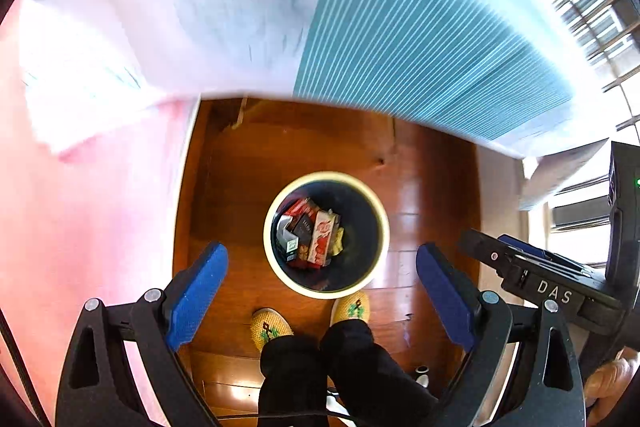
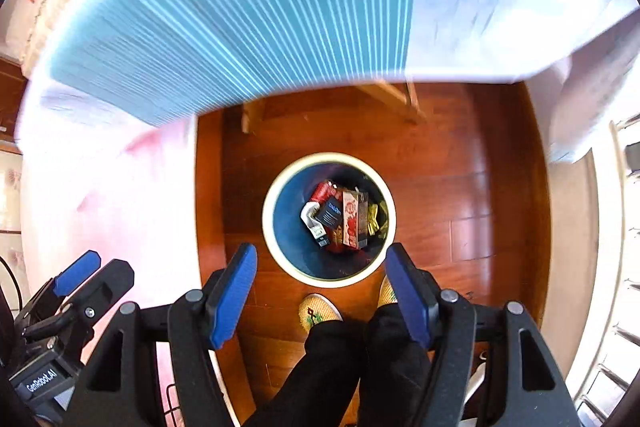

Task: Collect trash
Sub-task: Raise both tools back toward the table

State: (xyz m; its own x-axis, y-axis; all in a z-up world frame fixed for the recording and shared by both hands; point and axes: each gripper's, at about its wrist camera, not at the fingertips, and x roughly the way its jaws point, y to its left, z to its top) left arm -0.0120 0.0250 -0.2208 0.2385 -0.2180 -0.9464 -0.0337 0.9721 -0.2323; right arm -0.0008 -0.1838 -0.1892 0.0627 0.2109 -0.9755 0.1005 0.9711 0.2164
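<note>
The trash bin (image 1: pixel 326 235), round with a cream rim and a dark inside, stands on the wooden floor (image 1: pixel 420 187) below both grippers and holds the collected trash: a red-and-white flowered carton (image 1: pixel 322 241), a dark box (image 1: pixel 301 227), a red packet (image 1: pixel 298 207), a white-and-black pack and a bit of yellow wrapper. In the left wrist view the bin shows between the two blue pads of the left gripper (image 1: pixel 322 291), a little beyond their tips; the jaws stand wide apart with nothing between them. In the right wrist view the bin (image 2: pixel 329 219) lies likewise between and just beyond the pads of the right gripper (image 2: pixel 320 291), whose jaws are also apart and hold nothing. Nearer than the bin, under the jaws, are the person's two yellow woven slippers (image 1: pixel 271 327) and dark trouser legs (image 1: pixel 348 367), one slipper toe touching or almost touching the bin's rim. Beyond the bin, at the top of both views, a blurred teal cloth with thin white stripes (image 1: pixel 420 39) lies beside a white cloth (image 1: pixel 180 7). A pink surface (image 1: pixel 80 227) lies to the left of the left jaws.
</note>
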